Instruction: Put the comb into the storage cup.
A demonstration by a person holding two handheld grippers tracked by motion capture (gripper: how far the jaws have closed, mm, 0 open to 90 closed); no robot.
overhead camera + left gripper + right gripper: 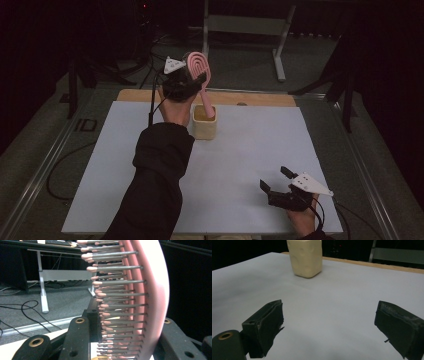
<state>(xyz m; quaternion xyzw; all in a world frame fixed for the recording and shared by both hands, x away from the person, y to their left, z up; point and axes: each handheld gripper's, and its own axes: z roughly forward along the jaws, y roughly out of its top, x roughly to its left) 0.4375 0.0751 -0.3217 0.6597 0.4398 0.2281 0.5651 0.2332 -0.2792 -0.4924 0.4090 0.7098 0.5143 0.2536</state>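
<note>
Left gripper (192, 82) clamps the pink hairbrush (200, 67) by its head (bristles between the jaws), handle end down in the cream holder (204, 128) at the table's (250, 165) far side. Right gripper (274, 181) rests near the front edge, jaws wide apart and holding nothing.

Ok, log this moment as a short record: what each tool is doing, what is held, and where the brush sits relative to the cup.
held item: pink hairbrush, bristles seen close in the left gripper view
left tool: shut on the brush head, raised above the far side of the table
brush position: tilted, handle end down inside the cream cup
right tool: jaws apart, nothing between them, low over the white table cover at the near right
cup: upright, apart from the right tool
</note>
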